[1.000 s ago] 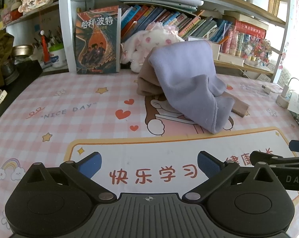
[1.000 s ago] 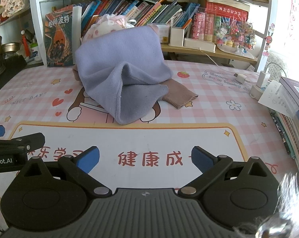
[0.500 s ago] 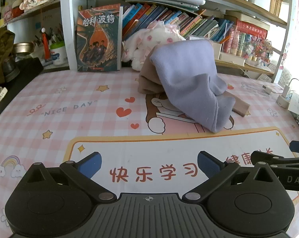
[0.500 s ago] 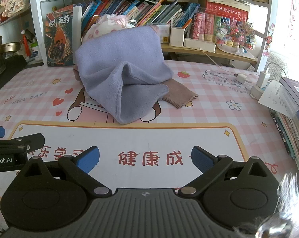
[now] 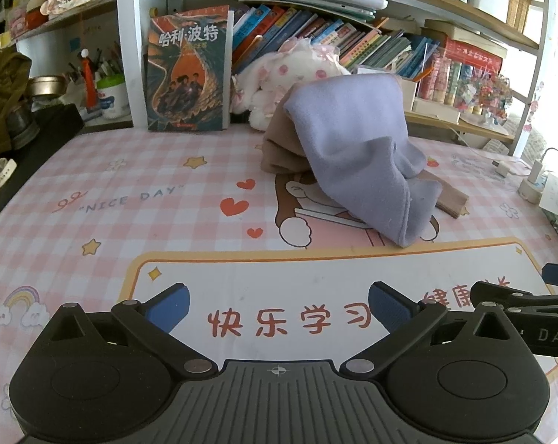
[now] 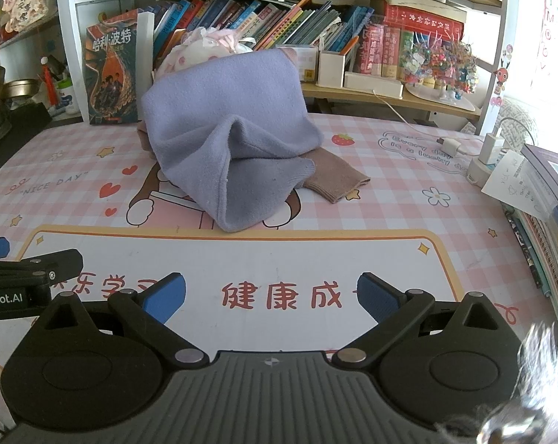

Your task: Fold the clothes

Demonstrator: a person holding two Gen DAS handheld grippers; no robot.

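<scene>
**Clothes heaped at back of mat, both grippers empty**

Lavender garment lies in a loose heap toward the far middle of the pink checked desk mat, draped over a tan-brown garment. Its lower fold spills forward onto the cartoon print. In the right wrist view the tan-brown cuff pokes out to the right from under the lavender cloth, flat on the mat. Top of the heap leans against a white-and-pink plush toy at the foot of the bookshelf.

Left gripper: jaws wide apart, nothing between them, over the white panel with red characters, well short of the clothes. Right gripper: jaws likewise spread, empty, just beside the left one, same panel.

Upright book with dark cover stands left of the plush. White charger and cable at the mat's right edge.
</scene>
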